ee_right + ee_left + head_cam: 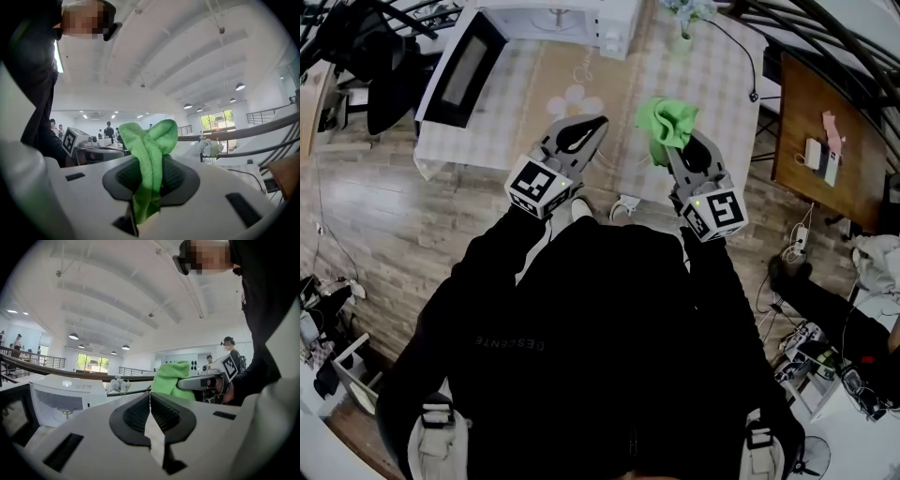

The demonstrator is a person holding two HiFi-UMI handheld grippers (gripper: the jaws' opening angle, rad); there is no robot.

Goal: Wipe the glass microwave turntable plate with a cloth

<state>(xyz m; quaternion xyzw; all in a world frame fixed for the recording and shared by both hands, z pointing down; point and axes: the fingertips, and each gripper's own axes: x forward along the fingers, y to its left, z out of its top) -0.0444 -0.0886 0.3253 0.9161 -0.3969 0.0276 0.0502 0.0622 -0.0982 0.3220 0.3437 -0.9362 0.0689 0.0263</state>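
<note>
A white microwave (553, 19) stands at the far side of the checked table (722, 84), its door (461, 67) swung open to the left; a glass turntable plate (551, 17) shows faintly inside it. My right gripper (680, 139) is shut on a bright green cloth (664, 126) that bunches above its jaws, also clear in the right gripper view as the green cloth (149, 159). My left gripper (592, 126) is shut with nothing in it, its ribbed pads (151, 411) pressed together. Both are held above the table's near edge, tilted upward.
A small vase of flowers (682, 21) stands right of the microwave, with a black cable (741, 52) trailing off the table. A wooden side table (825, 141) with small items is at the right. A black chair (375, 56) stands at the left. Wooden floor lies below.
</note>
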